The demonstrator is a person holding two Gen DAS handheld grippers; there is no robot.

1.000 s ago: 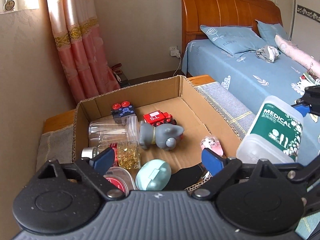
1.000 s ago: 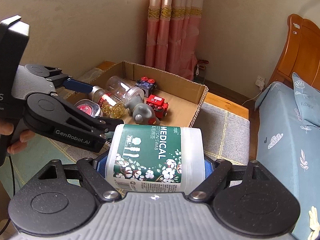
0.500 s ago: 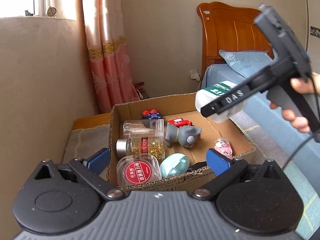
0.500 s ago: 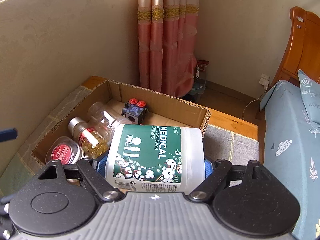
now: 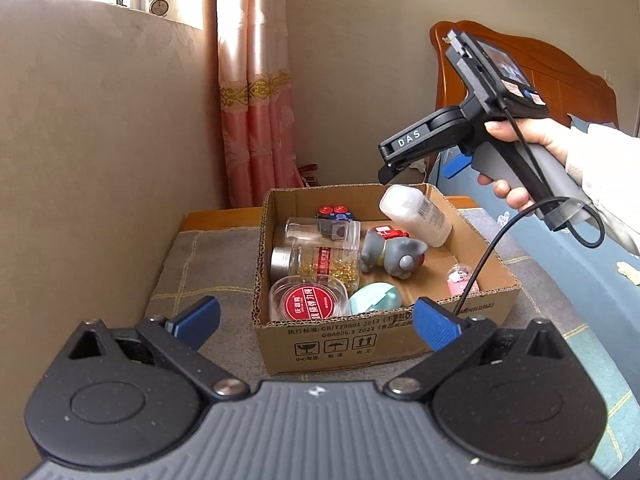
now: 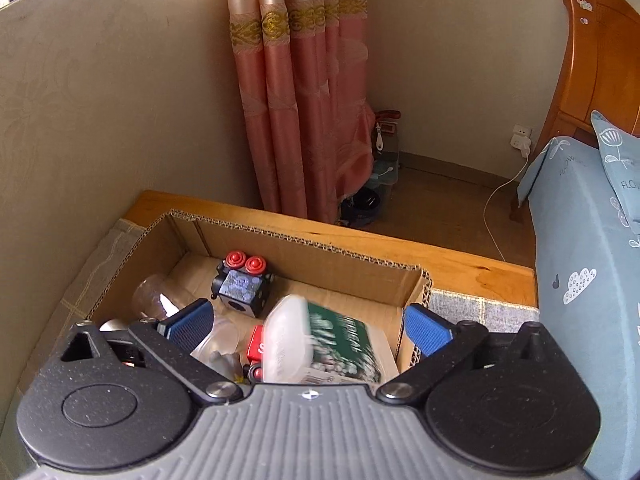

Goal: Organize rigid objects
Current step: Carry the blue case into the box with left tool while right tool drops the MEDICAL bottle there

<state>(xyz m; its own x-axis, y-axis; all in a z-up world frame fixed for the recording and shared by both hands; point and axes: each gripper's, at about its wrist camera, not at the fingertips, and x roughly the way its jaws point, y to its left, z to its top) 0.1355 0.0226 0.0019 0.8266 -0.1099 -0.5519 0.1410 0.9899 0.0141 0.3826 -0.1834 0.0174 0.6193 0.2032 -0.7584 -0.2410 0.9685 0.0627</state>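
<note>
A cardboard box (image 5: 384,340) holds several rigid objects: a clear jar, a jar of gold pins (image 5: 316,260), a red-lidded tub (image 5: 306,300), a grey toy (image 5: 394,254), a red toy, a mint case (image 5: 374,298) and a black block with red knobs (image 6: 242,284). The white cotton swab bottle (image 5: 416,214) lies tilted in the box's far right part; it shows blurred in the right wrist view (image 6: 316,344). My right gripper (image 6: 306,322) is open above it, free of it. My left gripper (image 5: 314,320) is open and empty, in front of the box.
The box sits on a grey checked cloth (image 5: 196,272) over a wooden bench. A beige wall is at the left, a pink curtain (image 6: 304,92) behind. A bed with blue bedding (image 6: 580,248) and a wooden headboard is at the right.
My right gripper has opened and let go of the cotton swab bottle, which dropped into the box. My left gripper has pulled back and up, away from the box.
</note>
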